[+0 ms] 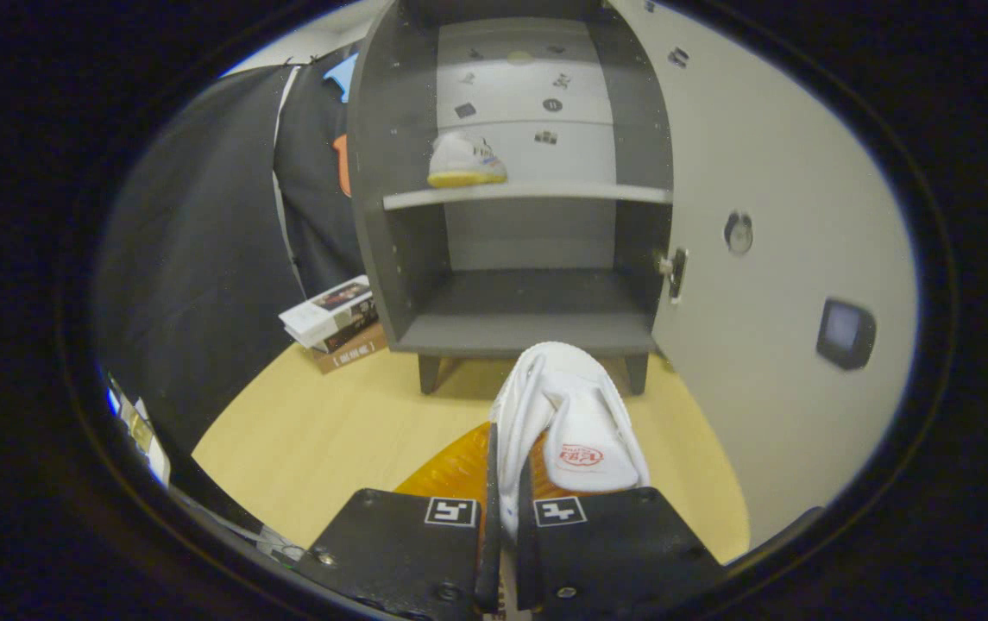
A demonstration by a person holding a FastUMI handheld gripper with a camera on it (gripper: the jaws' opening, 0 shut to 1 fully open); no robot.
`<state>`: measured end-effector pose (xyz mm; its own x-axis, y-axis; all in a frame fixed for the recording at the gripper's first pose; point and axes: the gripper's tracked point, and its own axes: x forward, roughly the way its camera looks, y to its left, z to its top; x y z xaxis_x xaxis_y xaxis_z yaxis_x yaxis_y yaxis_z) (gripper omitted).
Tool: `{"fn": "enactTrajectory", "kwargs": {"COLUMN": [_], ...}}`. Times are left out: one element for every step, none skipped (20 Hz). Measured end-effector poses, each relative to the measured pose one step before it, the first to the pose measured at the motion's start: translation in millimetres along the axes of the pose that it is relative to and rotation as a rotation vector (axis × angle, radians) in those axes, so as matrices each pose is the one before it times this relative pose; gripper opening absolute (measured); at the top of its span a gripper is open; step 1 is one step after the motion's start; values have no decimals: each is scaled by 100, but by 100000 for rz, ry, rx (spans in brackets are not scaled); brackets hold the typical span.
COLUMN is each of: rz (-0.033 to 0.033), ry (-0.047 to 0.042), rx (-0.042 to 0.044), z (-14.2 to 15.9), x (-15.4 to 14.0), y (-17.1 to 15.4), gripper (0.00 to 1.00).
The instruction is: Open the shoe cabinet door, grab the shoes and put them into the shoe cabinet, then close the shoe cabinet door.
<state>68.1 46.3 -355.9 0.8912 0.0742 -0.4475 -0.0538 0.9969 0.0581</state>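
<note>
- The gripper [504,483] is clenched on the side wall of a white low-top shoe with an orange sole [564,423]; both fingers [399,539] pinch a thin fold of upper, with the toe pointing ahead at 12 o'clock toward the cabinet
- The dark grey wooden shoe cabinet [511,198] stands ahead on short legs, its pale door [770,285] swung open at 2 o'clock; the lower compartment [528,315] is bare, while the matching white shoe [466,161] sits at the 11 o'clock end of the pale middle shelf [528,195]
- Risk: the pinch is on soft fabric only, so the shoe may sag, twist or slip out during the carry, landing on the light wooden floor [330,431]
- Risk: the toe may catch the front lip of the shelf or of the cabinet base if it comes in too low, which would lever the shoe out of the fingers
- Risk: placing it too near the first shoe could knock that one off the shelf edge
- Risk: the open door's hinge [675,272] at 1 o'clock sits close to the entry path, and a bump could swing the door
- A stack of books [334,323] rests at 10 o'clock beside the cabinet, well apart from the path
</note>
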Motion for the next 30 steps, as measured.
{"fn": "enactTrajectory", "kwargs": {"rz": [-705, -1121, -1194, -1285, -1075, -851, -670, -497, 31, 112, -679, -1187, -569, 438, 253, -428, -604, -244, -411, -150, -331, -400, -287, -310, -252, 164, 1128, 1632, 1073, 539], "ry": [-4176, -3825, -3823, -3437, -4049, -2996, -1758, -1541, -426, -962, -756, -517, 134, 121, 912, 1034, 891, 592, 1311, 1591, 1838, 1465, 1795, 1491, 2073, 2380, 1942, 3681, 3864, 2587], "rx": [-1322, -1792, -1648, -1800, -1660, -1300, -1207, -1029, -494, -399, -1170, -1426, -819, -298, -449, -333, 261, -448, -443, -24, 294, 104, -1438, -769, -438, -180, 1520, 1359, 884, 1242], "z": [2896, 2726, 2607, 2302, 2647, 2205, 1852, 1559, 1260, 1168, 1162, 807, 600, 342, 306, 26, 115, 90, -150, -273, -493, -465, -357, -402, -207, -189, 22, -577, -318, -258], "x": [-805, -342, -185, 130, 491, 759, 1023, 1245, 1216, 1470, 1764, 1598, 1543, 1706, 1869, 1704, 1781, 1702, 1622, 1455, 1325, 1137, 1101, 763, 800, 145, 382, 115, 300, 370], "y": [-135, -357, -395, -405, -402, -443, -287, -252, -102, -9, -40, -375, -15, 280, 94, -247, -164, -35, -135, -122, -135, -206, -44, -58, 36, 47, 235, 388, 251, 180], "gripper": [11, 11, 11, 11, 11, 11, 11, 11, 11, 11, 11, 11, 11, 11, 11, 11, 11, 11, 11, 11, 11, 11, 11, 11, 11, 11, 11, 11, 11, 11]}}
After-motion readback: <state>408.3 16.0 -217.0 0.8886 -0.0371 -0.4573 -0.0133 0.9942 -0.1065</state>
